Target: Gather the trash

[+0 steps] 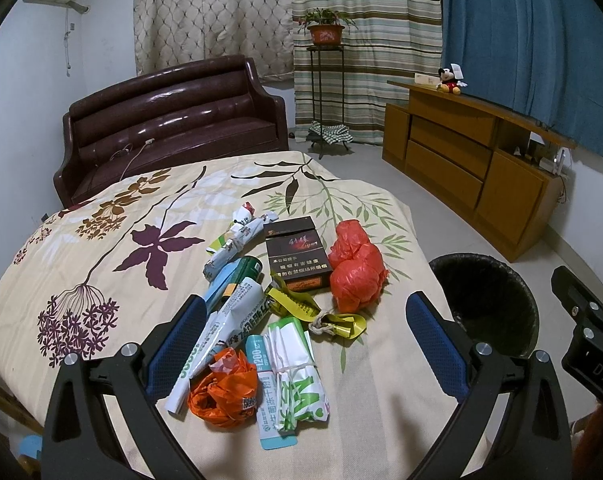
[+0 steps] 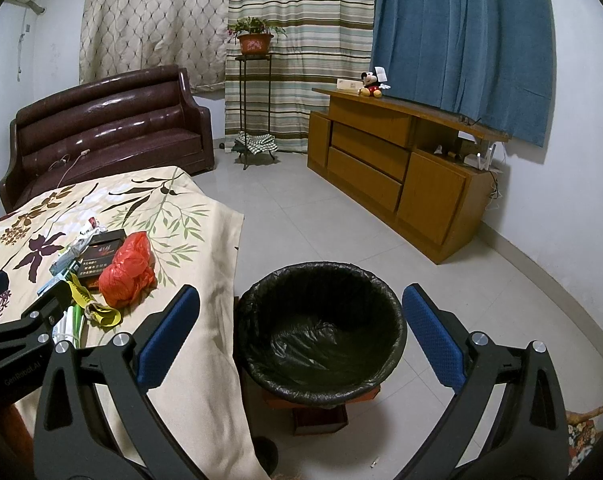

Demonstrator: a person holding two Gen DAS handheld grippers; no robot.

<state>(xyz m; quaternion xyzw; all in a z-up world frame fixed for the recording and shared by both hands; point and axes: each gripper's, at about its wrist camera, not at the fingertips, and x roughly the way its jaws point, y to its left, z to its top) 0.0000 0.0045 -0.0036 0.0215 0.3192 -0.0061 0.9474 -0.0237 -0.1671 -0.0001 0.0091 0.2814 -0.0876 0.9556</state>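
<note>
Left wrist view: the left gripper [image 1: 305, 340] hangs over a heap of trash on the flowered bedspread [image 1: 101, 216]. Its blue fingers [image 1: 177, 336] are spread wide and grip nothing. The left one lies against a white-green tube [image 1: 225, 320]; whether they touch cannot be told. Between the fingers lie an orange bag [image 1: 221, 394], a teal sachet [image 1: 271, 392] and a green-white wrapper [image 1: 301, 376]. Further off are a yellow ribbon [image 1: 301, 308], a dark box [image 1: 297, 256], a red bag [image 1: 355, 268] and a rolled paper [image 1: 237, 240]. The bin [image 1: 485, 300] stands just beside the bed at the right, lined with black plastic; its inside is dark here.

Right wrist view: the right gripper [image 2: 301, 332] hangs above the bin [image 2: 321, 332], fingers [image 2: 433, 336] wide apart and holding nothing. The black liner looks empty as far as it shows. The bin sits on a small reddish stand [image 2: 321, 412] on the tile floor [image 2: 341, 224], touching the hanging bedspread [image 2: 205, 320]. The red bag [image 2: 127, 276], box [image 2: 99, 256] and ribbon [image 2: 101, 312] lie on the bed at left, well apart from the bin.
</note>
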